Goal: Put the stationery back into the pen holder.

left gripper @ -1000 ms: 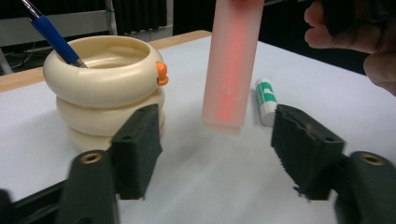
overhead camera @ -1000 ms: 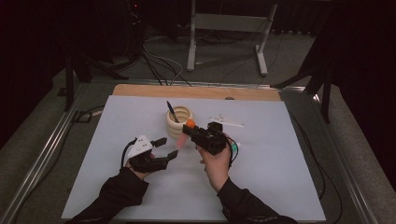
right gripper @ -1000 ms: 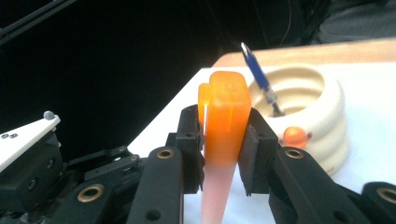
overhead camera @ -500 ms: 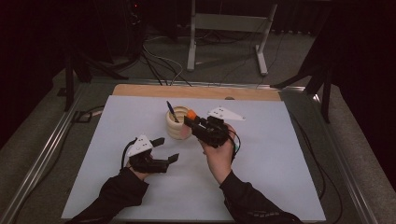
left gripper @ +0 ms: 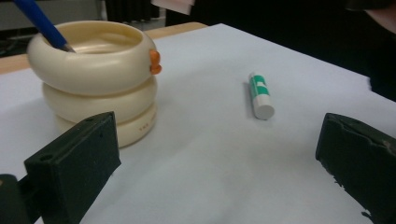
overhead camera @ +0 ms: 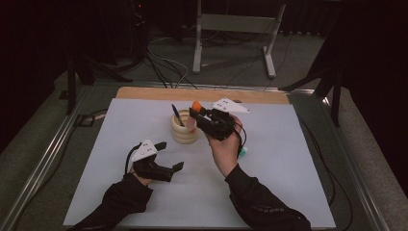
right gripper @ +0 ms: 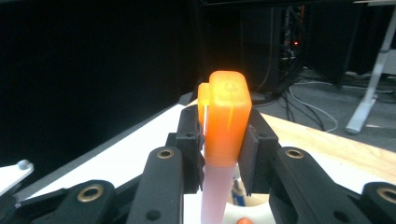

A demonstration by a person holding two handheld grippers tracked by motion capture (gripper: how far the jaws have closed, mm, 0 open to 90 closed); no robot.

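Orange-capped marker (right gripper: pixel 226 121) in right tongs (right gripper: pixel 224 140).

I see a dark room, grey carpet floor (overhead camera: pixel 43 120), a metal stand (overhead camera: pixel 233 29), and cables (overhead camera: pixel 166 62) behind my table (overhead camera: pixel 288 159).

Hand-held gripper (right gripper: pixel 223 154) clamps orange-capped marker (right gripper: pixel 224 140).

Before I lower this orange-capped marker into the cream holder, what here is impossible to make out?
- Marker lower end: right gripper view, cut off by the bottom edge; high view, behind the right gripper.
- Holder interior: left gripper view, its rim hides the bottom.
- Blue pen tip: inside the holder.
- Green-and-white stick label: too blurred to read.
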